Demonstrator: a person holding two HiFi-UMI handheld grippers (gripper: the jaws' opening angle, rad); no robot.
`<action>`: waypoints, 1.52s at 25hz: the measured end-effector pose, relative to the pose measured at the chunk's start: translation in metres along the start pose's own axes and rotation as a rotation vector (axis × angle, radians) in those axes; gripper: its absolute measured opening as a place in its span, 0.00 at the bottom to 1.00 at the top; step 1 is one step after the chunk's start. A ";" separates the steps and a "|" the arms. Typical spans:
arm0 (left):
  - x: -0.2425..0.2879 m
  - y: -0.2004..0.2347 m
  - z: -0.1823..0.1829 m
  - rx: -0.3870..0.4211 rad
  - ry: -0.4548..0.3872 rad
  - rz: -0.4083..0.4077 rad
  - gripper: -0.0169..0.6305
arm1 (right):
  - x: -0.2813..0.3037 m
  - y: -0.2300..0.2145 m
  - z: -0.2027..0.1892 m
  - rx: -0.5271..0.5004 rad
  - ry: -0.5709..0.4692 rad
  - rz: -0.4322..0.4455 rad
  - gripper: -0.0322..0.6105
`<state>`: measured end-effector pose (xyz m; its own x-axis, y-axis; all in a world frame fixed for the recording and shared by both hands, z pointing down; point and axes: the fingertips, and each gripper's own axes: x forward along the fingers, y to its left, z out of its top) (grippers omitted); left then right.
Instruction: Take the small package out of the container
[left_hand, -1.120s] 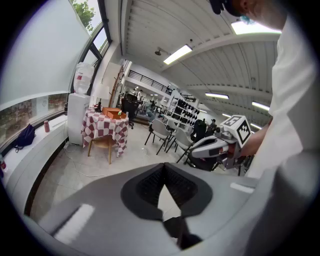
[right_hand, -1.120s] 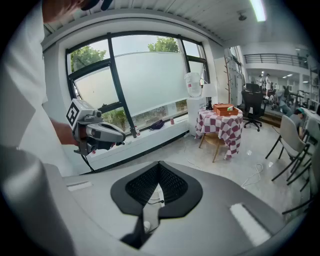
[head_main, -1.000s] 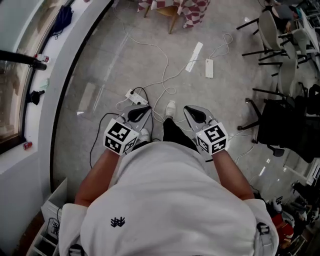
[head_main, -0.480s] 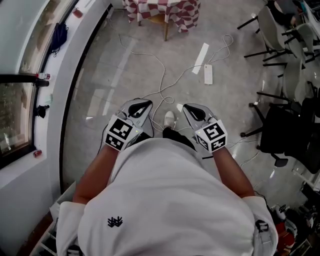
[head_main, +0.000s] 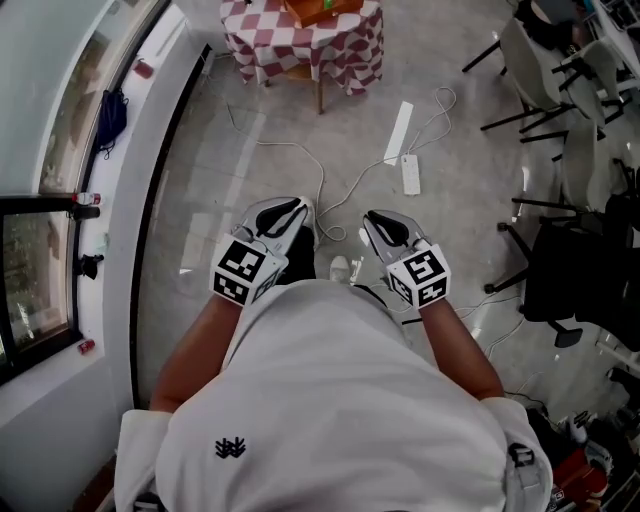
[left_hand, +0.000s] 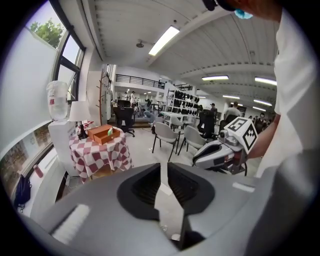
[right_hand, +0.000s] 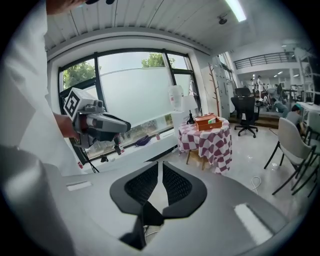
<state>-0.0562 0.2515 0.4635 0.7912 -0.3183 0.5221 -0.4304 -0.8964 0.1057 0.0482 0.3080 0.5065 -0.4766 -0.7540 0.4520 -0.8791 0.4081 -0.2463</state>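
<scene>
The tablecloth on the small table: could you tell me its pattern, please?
Red-and-white checks on the tablecloth, clearest in the right gripper view.

Checkered-cloth table (head_main: 345, 40), grey floor (head_main: 450, 240)

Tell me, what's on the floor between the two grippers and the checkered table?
Head view: mostly bare grey floor, crossed by a white cable, with a power strip off to the right.

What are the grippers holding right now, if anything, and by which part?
Nothing is held. On the left gripper the jaws are opening with nothing between them; on the right gripper they stand slightly apart, also empty.
</scene>
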 end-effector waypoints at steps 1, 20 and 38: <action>0.008 0.011 0.002 -0.011 -0.003 -0.010 0.18 | 0.007 -0.005 0.001 0.006 0.010 -0.002 0.07; 0.161 0.267 0.091 0.005 -0.005 -0.189 0.18 | 0.192 -0.145 0.172 0.032 0.021 -0.193 0.07; 0.309 0.377 0.147 -0.065 0.061 -0.018 0.21 | 0.262 -0.279 0.243 -0.048 0.044 -0.039 0.07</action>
<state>0.0897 -0.2305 0.5399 0.7719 -0.2814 0.5701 -0.4453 -0.8793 0.1689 0.1690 -0.1287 0.4855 -0.4403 -0.7470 0.4982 -0.8958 0.4034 -0.1867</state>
